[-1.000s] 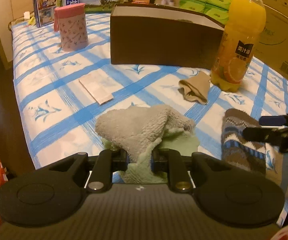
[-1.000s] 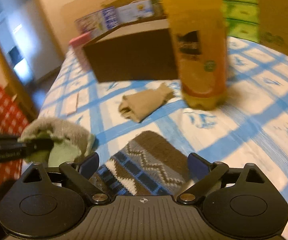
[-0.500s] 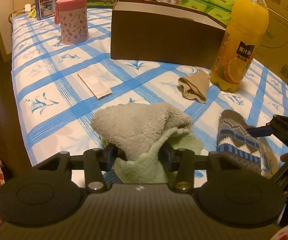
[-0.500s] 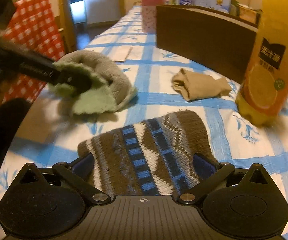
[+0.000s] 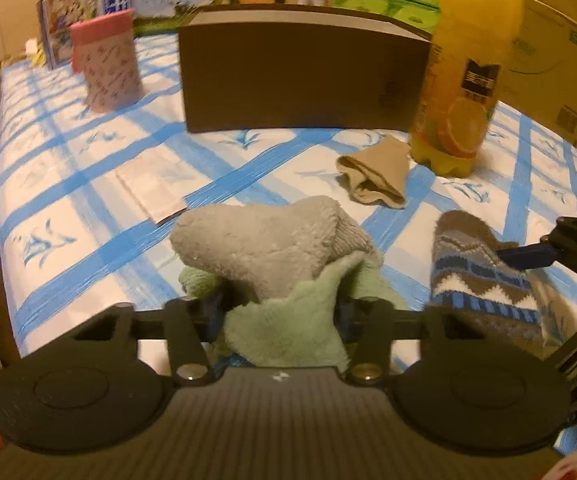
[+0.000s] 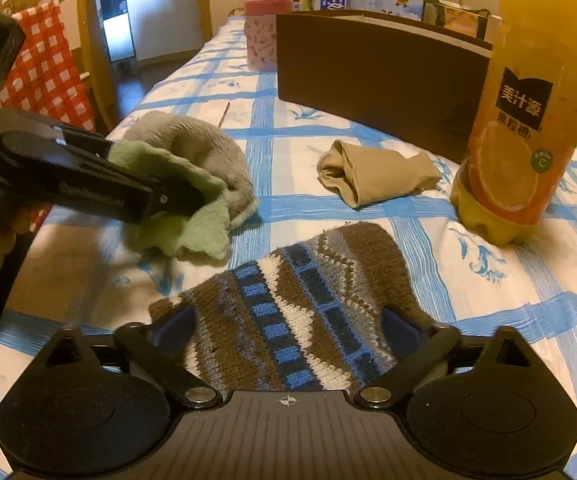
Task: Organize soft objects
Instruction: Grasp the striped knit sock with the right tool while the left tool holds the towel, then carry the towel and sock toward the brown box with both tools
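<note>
Blue-checked tablecloth (image 5: 88,168) is covering the table, with a brown box (image 5: 304,80), a juice bottle (image 6: 528,128) and a tan sock (image 6: 372,176) standing or lying behind; my left gripper (image 5: 280,312) is closing around the grey-and-green fluffy sock (image 5: 264,248) lying between its jaws; my right gripper (image 6: 288,332) is closing, jaws still wide, straddling the knitted patterned sock (image 6: 300,300) lying flat near the table's edge.

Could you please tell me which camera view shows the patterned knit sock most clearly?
The right wrist view: the knit sock lies large, sharp and centred there. The left wrist view shows it only at the right edge, blurred.
</note>
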Demonstrator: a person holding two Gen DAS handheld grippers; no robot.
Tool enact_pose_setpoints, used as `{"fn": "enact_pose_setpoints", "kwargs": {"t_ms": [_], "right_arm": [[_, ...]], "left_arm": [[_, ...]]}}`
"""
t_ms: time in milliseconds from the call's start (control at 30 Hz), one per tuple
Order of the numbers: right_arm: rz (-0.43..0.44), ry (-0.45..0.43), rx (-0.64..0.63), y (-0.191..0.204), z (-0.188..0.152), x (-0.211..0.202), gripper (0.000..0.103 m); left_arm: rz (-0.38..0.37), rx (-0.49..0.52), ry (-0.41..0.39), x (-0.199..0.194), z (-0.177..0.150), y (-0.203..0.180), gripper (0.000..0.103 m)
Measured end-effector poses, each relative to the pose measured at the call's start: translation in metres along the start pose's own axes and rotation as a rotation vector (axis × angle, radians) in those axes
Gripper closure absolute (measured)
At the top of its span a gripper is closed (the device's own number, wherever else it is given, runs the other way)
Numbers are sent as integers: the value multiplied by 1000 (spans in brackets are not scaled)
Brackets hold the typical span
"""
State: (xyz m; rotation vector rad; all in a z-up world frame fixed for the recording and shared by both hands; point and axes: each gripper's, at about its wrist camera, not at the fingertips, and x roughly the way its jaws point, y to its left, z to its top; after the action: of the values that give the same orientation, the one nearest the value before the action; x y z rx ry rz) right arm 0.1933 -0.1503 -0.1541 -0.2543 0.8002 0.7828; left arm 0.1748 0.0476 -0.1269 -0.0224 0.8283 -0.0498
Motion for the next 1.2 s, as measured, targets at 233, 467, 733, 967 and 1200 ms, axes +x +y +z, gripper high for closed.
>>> {"fn": "enact_pose_setpoints", "kwargs": {"t_ms": [233, 467, 733, 967, 1200], "right_arm": [[-43, -45, 28, -3, -2, -13, 77], [-60, -79, 67, -3, -1, -26, 81], [-75, -145, 173, -33, 6, -64, 81], [-148, -210, 215, -81, 16, -107, 81], [-221, -271, 246, -136, 34, -141, 81]], "left_arm": [[10, 71, -22, -4, -1, -15, 83], [7, 57, -42, -22, 3, -14, 84], [18, 38, -110, -47, 24, -4, 84], [49, 51, -186, -63, 54, 7, 84], [69, 60, -244, -69, 94, 21, 84]]}}
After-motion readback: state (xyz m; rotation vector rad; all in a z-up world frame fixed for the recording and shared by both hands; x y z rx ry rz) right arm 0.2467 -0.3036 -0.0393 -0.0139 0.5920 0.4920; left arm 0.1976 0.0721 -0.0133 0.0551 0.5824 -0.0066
